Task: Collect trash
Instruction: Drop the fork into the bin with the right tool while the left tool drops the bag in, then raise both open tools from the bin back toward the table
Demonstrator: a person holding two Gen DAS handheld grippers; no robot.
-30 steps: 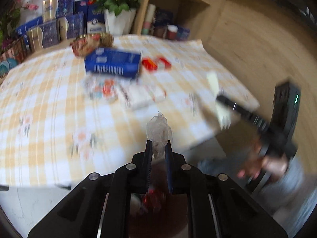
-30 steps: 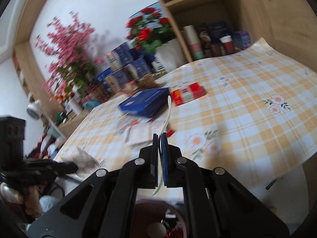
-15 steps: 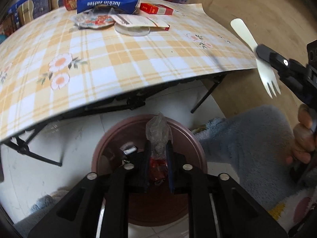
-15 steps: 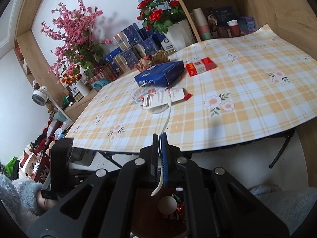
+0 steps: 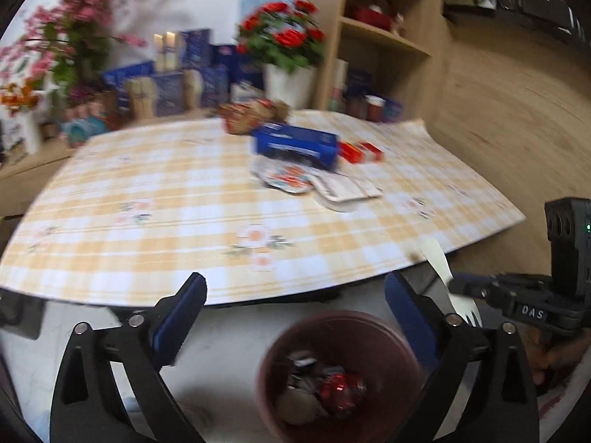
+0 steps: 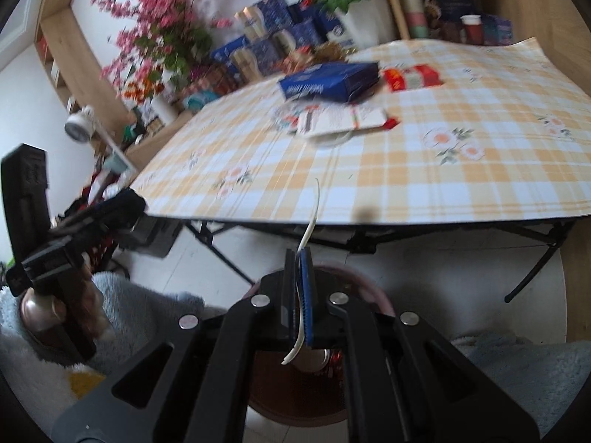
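The white plastic fork [image 6: 308, 236] is clamped flat between the fingers of the right gripper [image 6: 298, 258], its handle rising ahead of the tips and its tines hanging back beneath them, over the brown bin [image 6: 373, 291] that sits directly below. The clamp lands near the fork's middle, so on release it may pivot as it falls and catch the rim, or tip out onto the white floor [image 6: 436, 269] if the fingers sit nearer the bin's edge than its centre; I cannot tell exactly how well centred they are.

The left gripper [image 5: 295, 297] has just been opening and now stands spread wide with nothing between its fingers; the bin [image 5: 332, 328] with its wrappers [image 5: 340, 384] lies below and slightly toward its right finger. Both grippers crowd the same bin mouth, so a careless swing could knock them together or nudge the bin.

Ahead of both sets of fingers, on the checked surface [image 6: 461, 184], a blue box [image 6: 328, 81], a red packet [image 6: 412, 75] and a white wrapper [image 6: 343, 120] remain. Reaching back up, a finger could snag the overhanging edge of the cloth and drag these off
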